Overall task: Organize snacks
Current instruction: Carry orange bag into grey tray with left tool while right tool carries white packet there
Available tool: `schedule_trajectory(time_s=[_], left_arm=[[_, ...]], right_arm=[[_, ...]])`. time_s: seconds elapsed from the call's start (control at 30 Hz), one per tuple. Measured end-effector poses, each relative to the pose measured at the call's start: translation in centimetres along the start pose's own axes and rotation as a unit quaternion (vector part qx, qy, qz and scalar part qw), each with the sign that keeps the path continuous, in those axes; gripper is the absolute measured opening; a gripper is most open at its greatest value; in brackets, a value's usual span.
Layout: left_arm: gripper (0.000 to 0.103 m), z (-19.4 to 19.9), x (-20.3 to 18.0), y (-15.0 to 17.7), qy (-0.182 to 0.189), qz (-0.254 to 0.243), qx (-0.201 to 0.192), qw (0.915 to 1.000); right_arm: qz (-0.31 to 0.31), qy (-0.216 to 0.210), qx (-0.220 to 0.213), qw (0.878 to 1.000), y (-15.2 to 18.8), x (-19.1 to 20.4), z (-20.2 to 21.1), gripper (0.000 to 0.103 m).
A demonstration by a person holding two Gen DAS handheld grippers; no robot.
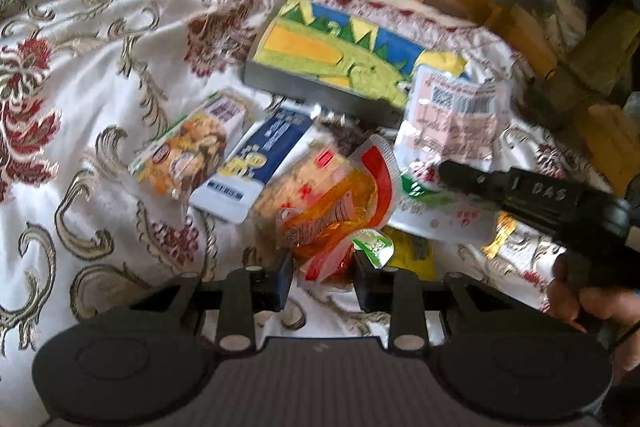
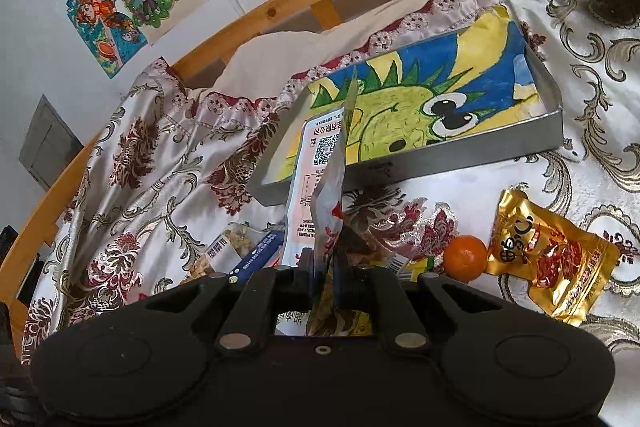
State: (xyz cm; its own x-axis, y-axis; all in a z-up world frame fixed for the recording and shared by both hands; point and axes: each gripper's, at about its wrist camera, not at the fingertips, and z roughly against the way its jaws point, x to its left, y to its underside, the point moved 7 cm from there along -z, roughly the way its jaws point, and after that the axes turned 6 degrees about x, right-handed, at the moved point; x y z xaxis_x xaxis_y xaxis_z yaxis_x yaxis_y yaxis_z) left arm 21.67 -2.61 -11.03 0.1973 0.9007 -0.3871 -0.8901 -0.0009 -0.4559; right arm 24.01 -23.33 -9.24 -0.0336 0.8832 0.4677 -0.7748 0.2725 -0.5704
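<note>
Snacks lay clustered on the flowered bedspread [image 1: 100, 75], just in front of a shallow grey tray [image 2: 460, 163] lined with a green dragon drawing. In the left wrist view, a nut-mix packet [image 1: 188, 151], a blue-and-white packet [image 1: 256, 167] and a tan cracker packet [image 1: 304, 183] lay side by side, edges touching or overlapping, with an orange-and-red pouch [image 1: 340, 215] on top of the heap.

The left tongs [image 1: 322, 277] hung open, their jaws spread on either side of that pouch's near end; whether the pads touched it was hard to tell through the blur.

The right tongs [image 2: 323, 277] were closed on a pink-and-white pouch [image 2: 320, 155], held upright and edge-on, its top rising in front of the tray's left end. In the left wrist view the right device [image 1: 532, 199] reached in from the right, its black body angled toward the heap, with the person's fingers [image 1: 576, 301] curled under it.

To the right of the heap, a small orange [image 2: 466, 257] sat touching a gold packet [image 2: 548, 259] on the cloth. The bedspread stretched bare to the left of the snacks, while the wooden bed rail [image 2: 280, 3] curved close behind the tray.
</note>
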Motion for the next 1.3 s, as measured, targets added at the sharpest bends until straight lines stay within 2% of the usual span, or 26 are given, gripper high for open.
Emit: schedule_trajectory(time_s=[0.13, 0.23, 0.4, 0.53, 0.6, 0.7, 0.83, 0.93, 1.07, 1.3], left_arm=[[0.034, 1.2, -0.8, -0.9, 0.0, -0.011, -0.046, 0.9989], [0.034, 1.6, -1.8, -2.8, -0.019, -0.022, -0.08, 0.9963], [0.034, 0.4, -4.1, -8.4, 0.009, -0.013, -0.144, 0.9895], [0.034, -2.1, -4.8, -12.7, 0.031, 0.004, -0.179, 0.9834], [0.034, -3.5, -4.6, -14.2, 0.043, 0.01, -0.19, 0.9807], [0.034, -6.4, -3.9, -16.1, 0.058, 0.027, -0.187, 0.9802], [0.034, -9.7, -2.5, -16.8, 0.068, 0.043, -0.175, 0.9812], [0.034, -11.7, -1.3, -16.6, 0.056, 0.052, -0.158, 0.9845], [0.034, -13.3, 0.3, -16.6, 0.065, 0.082, -0.139, 0.9848], [0.035, -14.5, 0.8, -16.1, 0.039, 0.074, -0.126, 0.9885]], right_arm=[[-0.001, -0.001, -0.016, 1.0, -0.6, 0.0, 0.6, 0.009], [-0.009, -0.003, -0.039, 0.999, -1.8, -0.3, 1.2, 0.009], [-0.028, 0.0, -0.09, 0.996, -4.6, -1.8, 1.9, 0.009], [-0.025, 0.003, -0.135, 0.991, -6.8, -3.2, 1.9, 0.009], [-0.01, 0.019, -0.146, 0.989, -7.8, -3.5, 1.3, 0.009], [-0.004, 0.03, -0.151, 0.988, -9.1, -4.2, -0.5, 0.009], [0.004, 0.052, -0.15, 0.987, -10.6, -4.9, -3.4, 0.009], [0.002, 0.062, -0.141, 0.988, -11.2, -5.5, -5.6, 0.009], [0.011, 0.072, -0.12, 0.99, -11.2, -5.9, -7.9, 0.009], [0.001, 0.095, -0.102, 0.99, -11.0, -6.6, -9.6, 0.011]])
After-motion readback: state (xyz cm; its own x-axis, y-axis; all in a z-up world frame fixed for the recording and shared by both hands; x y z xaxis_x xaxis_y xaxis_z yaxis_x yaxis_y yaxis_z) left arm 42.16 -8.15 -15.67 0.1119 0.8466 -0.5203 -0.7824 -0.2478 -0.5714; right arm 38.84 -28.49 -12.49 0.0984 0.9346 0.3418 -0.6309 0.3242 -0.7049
